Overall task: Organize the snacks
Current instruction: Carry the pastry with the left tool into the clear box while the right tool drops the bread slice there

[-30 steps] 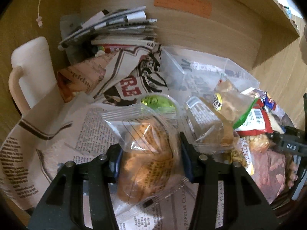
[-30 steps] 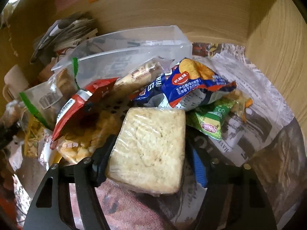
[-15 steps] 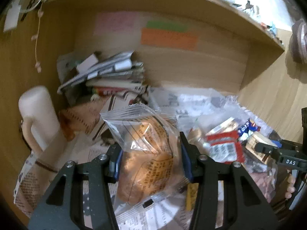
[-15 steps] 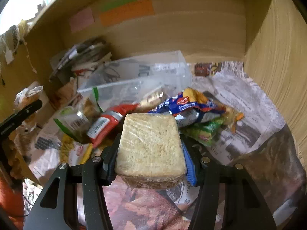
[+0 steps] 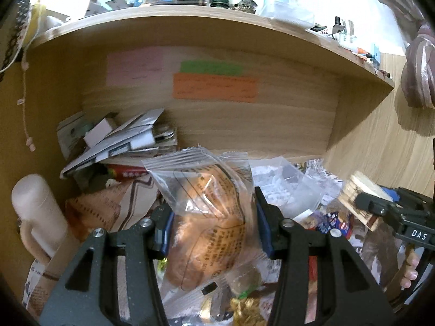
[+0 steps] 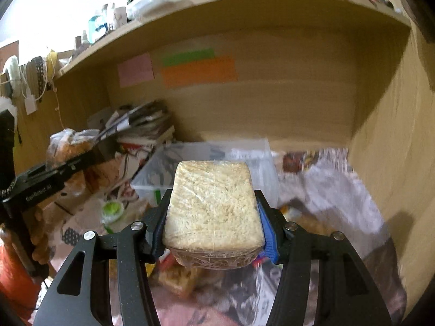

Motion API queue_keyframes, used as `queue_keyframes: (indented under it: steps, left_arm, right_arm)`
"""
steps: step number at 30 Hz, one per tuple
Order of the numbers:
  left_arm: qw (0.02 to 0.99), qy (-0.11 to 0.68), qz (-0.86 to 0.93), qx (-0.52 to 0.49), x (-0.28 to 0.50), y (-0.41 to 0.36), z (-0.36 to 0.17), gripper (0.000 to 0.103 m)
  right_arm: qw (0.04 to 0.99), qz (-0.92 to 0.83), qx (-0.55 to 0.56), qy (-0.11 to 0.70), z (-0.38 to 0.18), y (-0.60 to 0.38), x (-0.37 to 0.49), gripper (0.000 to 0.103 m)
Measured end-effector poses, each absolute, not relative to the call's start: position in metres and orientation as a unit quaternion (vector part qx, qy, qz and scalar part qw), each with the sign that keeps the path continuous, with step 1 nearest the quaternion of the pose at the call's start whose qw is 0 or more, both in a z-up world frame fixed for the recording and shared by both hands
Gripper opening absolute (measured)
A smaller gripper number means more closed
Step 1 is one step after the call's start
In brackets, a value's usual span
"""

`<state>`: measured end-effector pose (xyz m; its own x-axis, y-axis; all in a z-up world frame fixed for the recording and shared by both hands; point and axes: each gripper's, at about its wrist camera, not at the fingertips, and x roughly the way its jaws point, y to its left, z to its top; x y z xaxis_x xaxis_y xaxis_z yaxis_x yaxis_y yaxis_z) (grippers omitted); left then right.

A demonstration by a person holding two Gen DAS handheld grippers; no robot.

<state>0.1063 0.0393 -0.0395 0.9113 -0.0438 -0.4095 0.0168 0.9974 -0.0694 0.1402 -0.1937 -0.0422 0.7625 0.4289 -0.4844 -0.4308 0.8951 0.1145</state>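
Note:
My left gripper (image 5: 213, 225) is shut on a clear packet with an orange-brown bun (image 5: 206, 198), held up above the newspaper-lined desk. My right gripper (image 6: 212, 217) is shut on a plastic-wrapped pale square cake (image 6: 212, 190), also lifted. In the left wrist view the right gripper (image 5: 380, 209) and its cake (image 5: 361, 193) show at the right edge. The right wrist view shows the left gripper (image 6: 54, 174) with the bun packet (image 6: 68, 146) at the left. A clear plastic box (image 6: 217, 157) stands behind both, with loose snack packets (image 5: 334, 220) below.
The desk sits in a wooden alcove with sticky notes (image 5: 214, 87) on its back wall and a cluttered shelf above. A stack of papers and books (image 5: 122, 144) fills the back left, and a cream jug (image 5: 38, 212) stands at the left. Newspaper (image 6: 339, 184) covers the right side.
Both grippers have risen from the snack pile with their packets, and both views have tilted up to show the shelf. The right jaws closed tighter on the cake.

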Motion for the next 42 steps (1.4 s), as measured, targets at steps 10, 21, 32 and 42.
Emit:
queue_keyframes:
  steps: [10, 21, 32, 42]
  left_arm:
    - [0.971, 0.235, -0.024, -0.036, 0.156, 0.032, -0.032, 0.050]
    - [0.952, 0.300, -0.042, -0.040, 0.216, 0.023, -0.044, 0.050]
    - [0.920, 0.388, -0.038, -0.037, 0.274, 0.020, -0.073, 0.050]
    - [0.901, 0.430, -0.046, -0.022, 0.298, 0.016, -0.094, 0.052]
  right_arm:
    - [0.942, 0.250, -0.008, 0.226, -0.022, -0.179, 0.174, 0.052]
    - [0.932, 0.252, -0.011, 0.259, -0.033, -0.163, 0.226, 0.052]
    - [0.915, 0.241, -0.025, 0.321, -0.064, -0.152, 0.273, 0.052]
    - [0.901, 0.234, -0.042, 0.364, -0.081, -0.145, 0.289, 0.052]
